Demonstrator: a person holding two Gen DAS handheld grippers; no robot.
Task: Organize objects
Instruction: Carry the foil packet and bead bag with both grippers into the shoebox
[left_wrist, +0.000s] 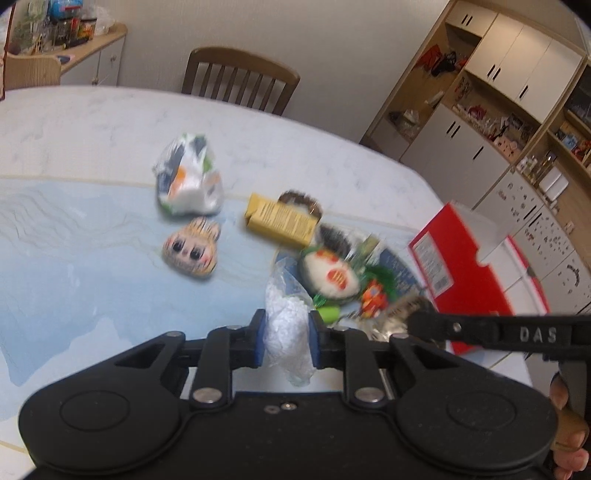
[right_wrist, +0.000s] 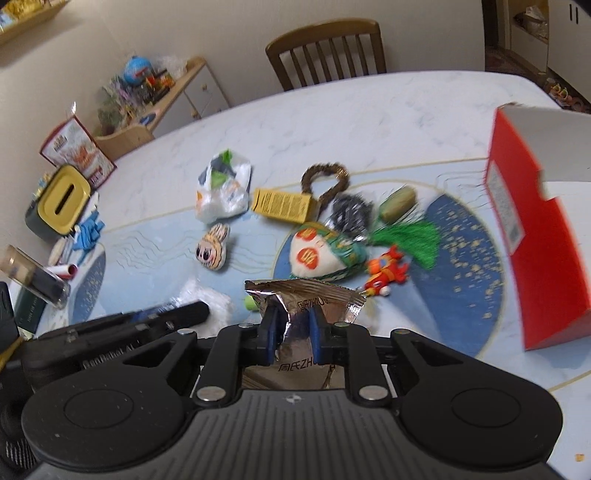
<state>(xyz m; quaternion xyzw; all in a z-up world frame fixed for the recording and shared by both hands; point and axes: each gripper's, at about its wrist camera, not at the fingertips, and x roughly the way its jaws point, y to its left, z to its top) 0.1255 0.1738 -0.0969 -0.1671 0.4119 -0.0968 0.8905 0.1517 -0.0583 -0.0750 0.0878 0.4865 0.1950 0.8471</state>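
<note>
Right wrist view: the crinkled silver foil snack packet (right_wrist: 295, 314) sits pinched between the right gripper's (right_wrist: 293, 334) jaws, the red open cardboard box (right_wrist: 532, 236) to its right; the left gripper (left_wrist: 286, 341) clamps a white crumpled plastic bag (left_wrist: 286, 325).

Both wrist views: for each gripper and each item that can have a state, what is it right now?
left gripper: shut on clear plastic bag, held above the table.
right gripper: shut on foil snack packet, crumpled between the fingers.
red box: standing on the table, top flap open.
yellow carton: lying on its side.
printed plastic bag: crumpled, loose on the table.
doll-face toy: lying face up.
</note>
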